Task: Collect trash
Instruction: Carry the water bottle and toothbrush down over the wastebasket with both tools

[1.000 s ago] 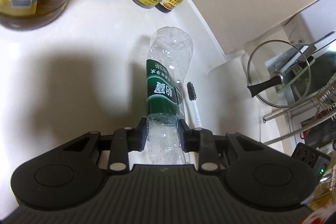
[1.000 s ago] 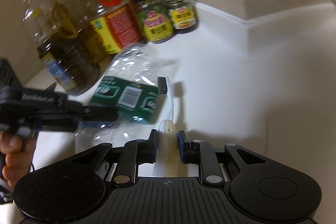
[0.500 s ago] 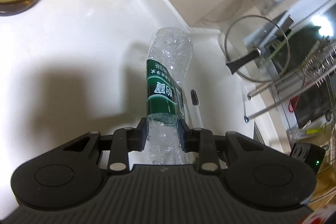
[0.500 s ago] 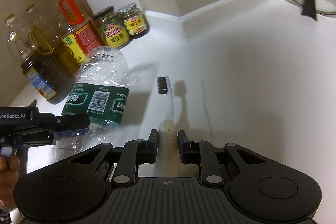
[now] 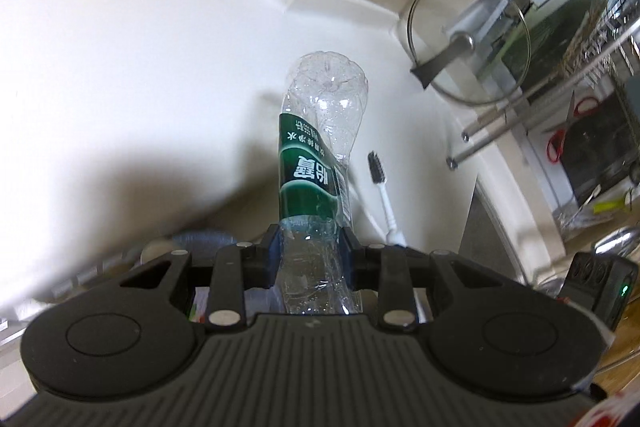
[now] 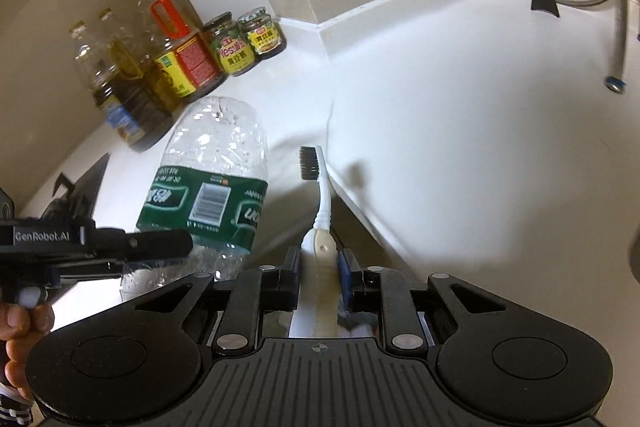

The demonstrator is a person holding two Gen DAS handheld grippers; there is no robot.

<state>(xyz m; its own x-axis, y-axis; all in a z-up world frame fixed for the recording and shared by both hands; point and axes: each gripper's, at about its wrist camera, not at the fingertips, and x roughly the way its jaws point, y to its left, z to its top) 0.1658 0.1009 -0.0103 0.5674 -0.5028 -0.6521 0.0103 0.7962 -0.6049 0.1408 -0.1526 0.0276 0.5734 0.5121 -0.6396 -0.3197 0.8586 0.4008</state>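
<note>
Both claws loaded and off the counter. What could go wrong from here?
1. The left claw pinches the empty bottle only near its neck end; the thin plastic looks crumpled there, so it may buckle and slip out.
2. The right claw clamps the toothbrush low on its handle; the long free end could swing or snag.
3. Bottle and toothbrush ride side by side; they may knock each other.

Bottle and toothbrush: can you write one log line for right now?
left gripper: shut on bottle | right gripper: shut on toothbrush | both held above counter
</note>
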